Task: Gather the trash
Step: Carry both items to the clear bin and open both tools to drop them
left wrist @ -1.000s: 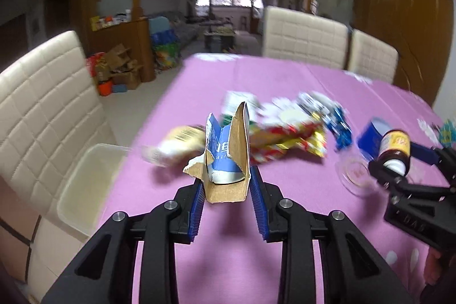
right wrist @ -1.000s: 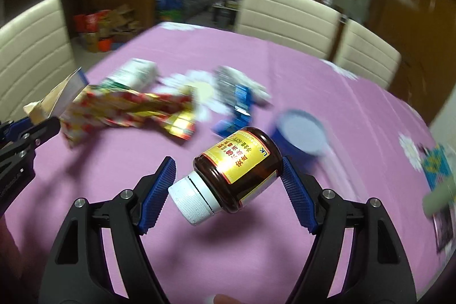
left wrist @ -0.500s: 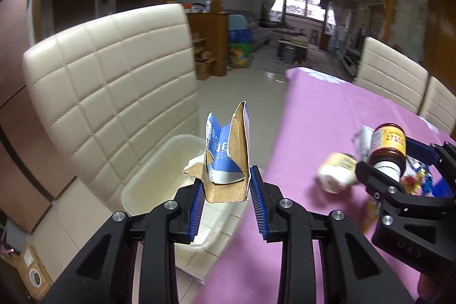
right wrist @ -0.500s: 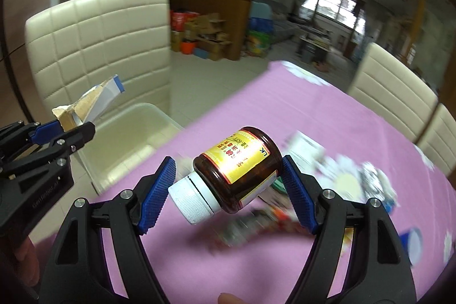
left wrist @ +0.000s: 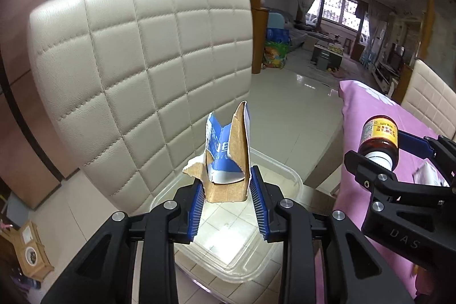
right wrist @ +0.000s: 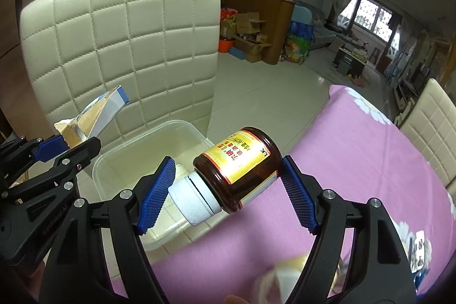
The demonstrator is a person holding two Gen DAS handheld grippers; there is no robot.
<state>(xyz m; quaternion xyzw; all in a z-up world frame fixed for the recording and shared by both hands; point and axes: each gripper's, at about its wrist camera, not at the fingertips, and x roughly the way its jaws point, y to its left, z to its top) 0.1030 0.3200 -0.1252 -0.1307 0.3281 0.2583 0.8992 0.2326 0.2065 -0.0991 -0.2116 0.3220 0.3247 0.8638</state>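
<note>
My left gripper [left wrist: 226, 190] holds a torn blue-and-brown carton piece [left wrist: 228, 155] upright between its blue pads; the jaws are opening, with the pads still touching the piece. It hangs over a clear plastic bin [left wrist: 282, 175] standing on a cream chair seat. To the right, my right gripper [left wrist: 382, 153] is shut on a brown medicine bottle [left wrist: 380, 133] with a yellow label. In the right wrist view the bottle [right wrist: 242, 164] lies tilted, white cap toward the left pad, in that gripper [right wrist: 228, 170], above the near right corner of the bin [right wrist: 148, 144]. The left gripper [right wrist: 77, 146] and carton [right wrist: 97, 113] show at far left.
The quilted cream chair back [left wrist: 142, 61] rises just behind the bin. The table with its pink cloth [right wrist: 356, 147] lies to the right, with blurred wrappers [right wrist: 285, 275] near its front edge. Another cream chair [right wrist: 427, 127] stands beyond the table. Tiled floor stretches behind.
Both grippers have swung left from over the pink table to the chair, carrying the carton piece and the bottle. The bin now lies right under the left gripper.
</note>
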